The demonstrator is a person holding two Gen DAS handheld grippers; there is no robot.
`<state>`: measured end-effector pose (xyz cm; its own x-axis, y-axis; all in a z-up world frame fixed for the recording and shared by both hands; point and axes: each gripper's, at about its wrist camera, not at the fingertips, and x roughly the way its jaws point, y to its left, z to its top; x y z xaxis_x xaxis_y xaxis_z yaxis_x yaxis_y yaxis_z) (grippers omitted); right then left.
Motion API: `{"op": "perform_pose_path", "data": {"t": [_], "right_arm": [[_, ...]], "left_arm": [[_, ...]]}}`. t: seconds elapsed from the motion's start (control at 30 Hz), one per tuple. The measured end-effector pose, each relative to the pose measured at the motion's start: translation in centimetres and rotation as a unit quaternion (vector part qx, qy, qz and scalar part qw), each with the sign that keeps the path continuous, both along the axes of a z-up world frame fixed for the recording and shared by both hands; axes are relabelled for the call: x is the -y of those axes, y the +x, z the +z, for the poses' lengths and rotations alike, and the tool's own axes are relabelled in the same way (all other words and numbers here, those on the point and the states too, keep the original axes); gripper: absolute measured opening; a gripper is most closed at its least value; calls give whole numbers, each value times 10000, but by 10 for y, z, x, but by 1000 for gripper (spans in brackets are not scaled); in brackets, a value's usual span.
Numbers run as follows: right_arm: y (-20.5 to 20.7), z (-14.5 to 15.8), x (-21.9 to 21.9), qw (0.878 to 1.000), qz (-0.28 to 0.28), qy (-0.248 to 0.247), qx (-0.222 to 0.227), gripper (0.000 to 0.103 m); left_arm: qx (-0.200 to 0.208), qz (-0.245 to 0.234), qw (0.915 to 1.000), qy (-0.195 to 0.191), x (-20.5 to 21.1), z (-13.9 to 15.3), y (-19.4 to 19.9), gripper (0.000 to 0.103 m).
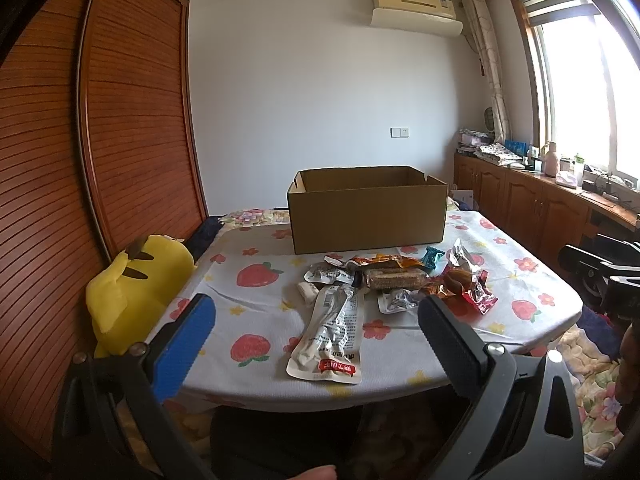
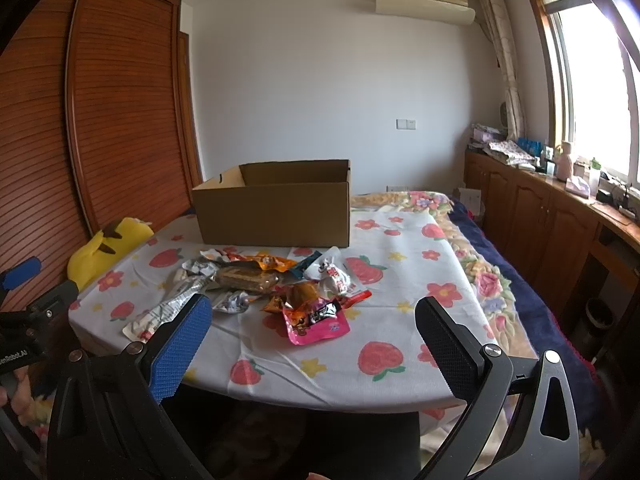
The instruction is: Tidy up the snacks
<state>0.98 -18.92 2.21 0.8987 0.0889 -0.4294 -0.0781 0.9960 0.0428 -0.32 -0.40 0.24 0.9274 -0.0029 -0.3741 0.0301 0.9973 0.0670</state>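
A pile of snack packets (image 1: 400, 280) lies on the strawberry-print tablecloth (image 1: 256, 280), in front of an open cardboard box (image 1: 368, 216). A long silver packet (image 1: 332, 336) lies nearest. My left gripper (image 1: 316, 340) is open and empty, held above the table's near edge. In the right wrist view the pile (image 2: 272, 284) sits left of centre, with a pink packet (image 2: 316, 324) in front and the box (image 2: 276, 208) behind. My right gripper (image 2: 312, 344) is open and empty, short of the pile.
A yellow plush toy (image 1: 136, 288) sits at the table's left edge by a wooden louvred wardrobe (image 1: 120, 120). Wooden cabinets (image 2: 540, 216) with clutter run under the window at right. A flowered bedspread (image 2: 480, 272) lies right of the table.
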Motion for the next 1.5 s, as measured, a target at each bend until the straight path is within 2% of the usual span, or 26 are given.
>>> {"op": "perform_pose_path", "data": {"t": [0.87,1.17,1.5], "right_arm": [[1,-1,-1,10000,37,-13,-47,103],[17,-22,-1,9992,194,-15,-338,102],[61,-41,3,9953,578,17,-779,99]], "left_arm": [[-100,18,9999,-31,-2,-1,2,102],[-393,8,9992,-4,-8,-20,19,102],[-817,-255,9963,-8,-13,-39,59,101]]}}
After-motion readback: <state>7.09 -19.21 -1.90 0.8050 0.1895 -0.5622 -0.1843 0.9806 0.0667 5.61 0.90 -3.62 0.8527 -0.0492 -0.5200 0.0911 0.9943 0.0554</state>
